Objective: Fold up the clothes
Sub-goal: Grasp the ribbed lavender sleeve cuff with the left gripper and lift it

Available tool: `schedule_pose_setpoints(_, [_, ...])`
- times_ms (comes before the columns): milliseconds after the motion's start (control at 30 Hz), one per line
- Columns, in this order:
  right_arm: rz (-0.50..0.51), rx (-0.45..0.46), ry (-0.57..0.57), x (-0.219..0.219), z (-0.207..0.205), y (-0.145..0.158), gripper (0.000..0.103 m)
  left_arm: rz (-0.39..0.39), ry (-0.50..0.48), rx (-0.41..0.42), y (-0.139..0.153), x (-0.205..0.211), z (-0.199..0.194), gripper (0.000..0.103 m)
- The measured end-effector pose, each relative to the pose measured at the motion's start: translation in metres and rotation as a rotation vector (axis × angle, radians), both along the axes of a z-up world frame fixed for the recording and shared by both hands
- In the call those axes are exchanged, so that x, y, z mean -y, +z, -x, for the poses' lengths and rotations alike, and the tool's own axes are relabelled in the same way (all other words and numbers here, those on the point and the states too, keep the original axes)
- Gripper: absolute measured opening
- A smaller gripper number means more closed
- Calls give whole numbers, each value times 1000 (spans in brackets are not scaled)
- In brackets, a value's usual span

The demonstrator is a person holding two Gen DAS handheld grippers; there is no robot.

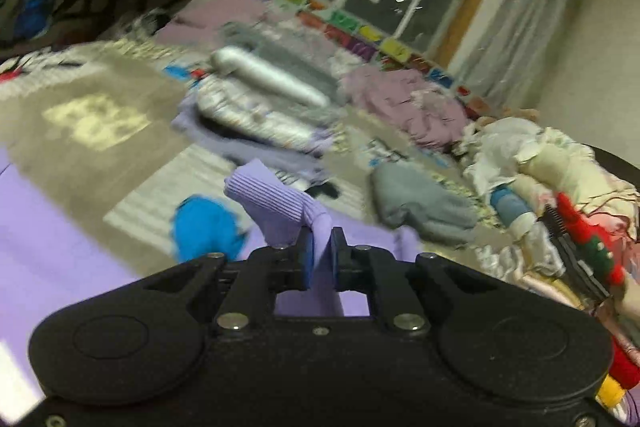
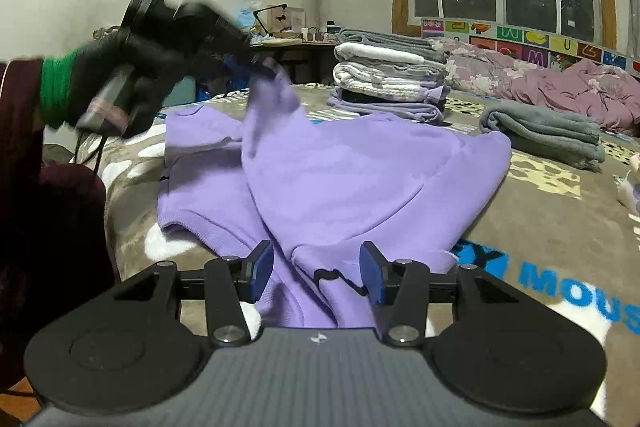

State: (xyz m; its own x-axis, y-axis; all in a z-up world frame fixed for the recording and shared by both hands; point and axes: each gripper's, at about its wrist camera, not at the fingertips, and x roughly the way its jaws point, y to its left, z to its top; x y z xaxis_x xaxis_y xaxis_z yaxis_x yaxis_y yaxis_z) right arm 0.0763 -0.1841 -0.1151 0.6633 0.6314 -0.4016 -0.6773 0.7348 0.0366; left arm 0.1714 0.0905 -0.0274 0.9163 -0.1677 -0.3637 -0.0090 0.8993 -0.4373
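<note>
A lilac sweatshirt [image 2: 360, 167] lies spread on a brown patterned blanket [image 2: 540, 219]. In the right wrist view a gloved hand [image 2: 120, 67] holds my left gripper [image 2: 268, 69] at the upper left, where it lifts one sleeve off the garment. The left wrist view shows that gripper [image 1: 322, 255] shut on the sleeve just behind its ribbed cuff [image 1: 276, 203]. My right gripper [image 2: 316, 275] stands open low over the near edge of the sweatshirt. Lilac fabric and a black drawstring [image 2: 332, 275] lie between its blue pads, which do not press on them.
A stack of folded clothes [image 2: 392, 83] and a folded grey towel [image 2: 544, 135] sit behind the sweatshirt. Pink bedding [image 2: 560, 87] lies under the window. A loose pile of clothes [image 1: 540, 179] is at the right in the left wrist view. A cluttered desk [image 2: 288, 43] stands by the far wall.
</note>
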Motion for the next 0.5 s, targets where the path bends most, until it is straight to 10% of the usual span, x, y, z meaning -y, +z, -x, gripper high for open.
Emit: schedule_pose_setpoints(500, [-51,-80,24,10,-3,-3,50,-52,-123,-18,19,93,-93,6])
